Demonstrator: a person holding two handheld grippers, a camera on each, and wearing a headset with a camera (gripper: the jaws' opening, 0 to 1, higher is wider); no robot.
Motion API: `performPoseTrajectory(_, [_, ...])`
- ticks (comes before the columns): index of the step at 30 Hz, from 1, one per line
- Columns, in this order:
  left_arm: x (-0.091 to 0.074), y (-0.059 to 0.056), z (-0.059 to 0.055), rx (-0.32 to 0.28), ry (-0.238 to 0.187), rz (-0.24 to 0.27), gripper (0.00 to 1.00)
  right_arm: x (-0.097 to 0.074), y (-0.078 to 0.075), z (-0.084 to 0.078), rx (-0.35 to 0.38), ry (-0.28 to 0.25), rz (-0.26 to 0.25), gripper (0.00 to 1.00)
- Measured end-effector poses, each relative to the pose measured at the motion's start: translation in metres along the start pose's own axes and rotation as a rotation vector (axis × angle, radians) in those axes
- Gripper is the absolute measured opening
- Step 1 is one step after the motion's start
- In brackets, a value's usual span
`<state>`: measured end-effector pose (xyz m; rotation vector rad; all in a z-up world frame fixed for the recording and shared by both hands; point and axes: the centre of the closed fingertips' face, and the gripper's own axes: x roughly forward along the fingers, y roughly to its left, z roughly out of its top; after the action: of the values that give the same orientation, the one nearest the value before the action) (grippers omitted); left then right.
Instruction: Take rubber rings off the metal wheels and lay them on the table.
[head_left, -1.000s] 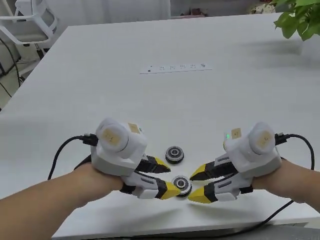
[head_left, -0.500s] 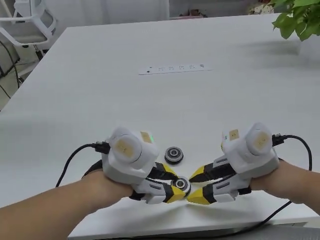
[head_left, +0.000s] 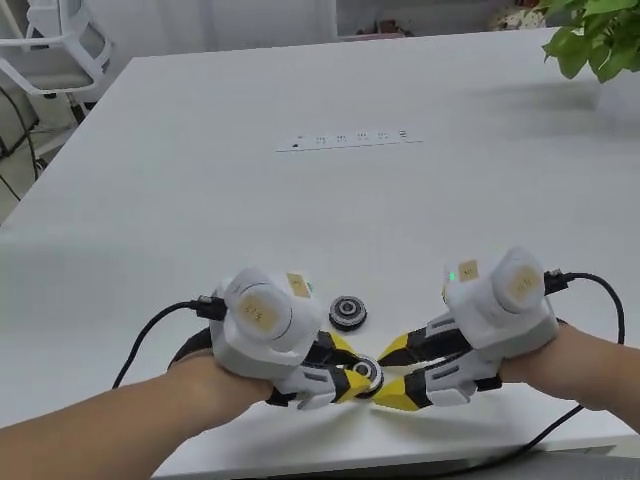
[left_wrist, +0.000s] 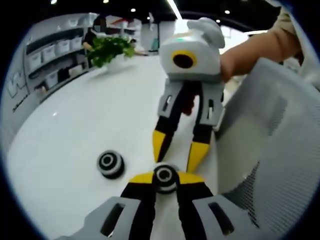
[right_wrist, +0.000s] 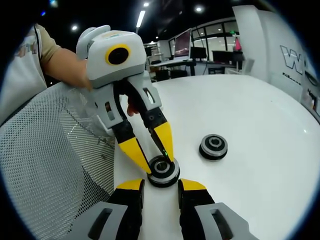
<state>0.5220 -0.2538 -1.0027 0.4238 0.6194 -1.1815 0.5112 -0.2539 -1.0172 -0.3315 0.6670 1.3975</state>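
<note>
Change: over the last second the left gripper (head_left: 350, 369) has moved in toward the right gripper (head_left: 385, 373) and brought its jaws in around the near wheel (head_left: 362, 372). The right one has hardly shifted.
Left jaws: narrow, and they appear to be clamped on the near wheel, one yellow tip on each side of it in the left gripper view.
Right jaws: parted about as wide as the wheel, holding nothing, with their tips just short of it.
Near wheel: on the worktop (head_left: 300, 220) at its front edge, between the two grippers.
Rubber ring (right_wrist: 162, 181): dark band, still seated on the near wheel.
Far wheel (head_left: 347, 311): just behind, apart from both grippers, ring also on.
Meaning: the wheel now looks braced, so the right jaws are free to catch the ring. No ring lies on the worktop yet.
Surface: white, matt worktop with a socket strip (head_left: 350, 137) set in mid-way back.
Room: potted plant (head_left: 595, 40) at the far right corner, white chair (head_left: 60, 50) at the far left, shelves of bins (left_wrist: 45, 60) beyond.
</note>
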Motion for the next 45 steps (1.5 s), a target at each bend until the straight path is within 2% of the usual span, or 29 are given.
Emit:
performPoseTrajectory(2, [0.0,0.003,0.0,-0.014,-0.005,0.016,0.14,0.0,0.0,0.002,0.005,-0.013,-0.004,0.25])
performPoseTrajectory(4, [-0.002,0.002,0.0,-0.026,-0.013,0.008,0.14,-0.001,-0.001,0.003,0.015,-0.023,-0.005,0.25])
performPoseTrajectory(8, [-0.001,0.002,0.001,-0.02,-0.015,0.016,0.14,-0.001,-0.003,0.002,0.017,-0.024,-0.018,0.25])
performPoseTrajectory(12, [-0.001,0.002,0.001,-0.016,-0.015,0.021,0.14,0.001,-0.006,0.004,0.022,-0.033,-0.033,0.3])
performPoseTrajectory(18, [-0.001,0.002,0.002,-0.014,-0.017,0.03,0.14,0.005,-0.007,0.003,0.039,-0.03,-0.03,0.29])
performPoseTrajectory(21, [0.0,0.003,0.002,-0.015,-0.02,0.032,0.14,0.004,-0.002,0.003,0.032,-0.029,-0.014,0.23])
performPoseTrajectory(27, [0.0,0.002,0.001,-0.021,-0.021,0.04,0.14,-0.001,-0.002,-0.001,0.031,-0.033,-0.025,0.18])
performPoseTrajectory(31, [0.0,0.002,0.001,-0.028,-0.026,0.05,0.14,-0.003,-0.004,-0.005,0.041,-0.024,-0.026,0.09])
performPoseTrajectory(36, [0.0,0.002,0.001,-0.035,-0.029,0.057,0.14,-0.002,-0.004,-0.006,0.053,-0.019,-0.029,0.06])
performPoseTrajectory(38, [0.001,0.002,0.0,-0.034,-0.029,0.061,0.14,-0.003,-0.006,-0.007,0.074,-0.014,-0.039,0.01])
performPoseTrajectory(45, [0.001,0.001,0.0,-0.012,-0.031,0.059,0.14,-0.005,-0.008,-0.007,0.165,-0.028,-0.038,0.0])
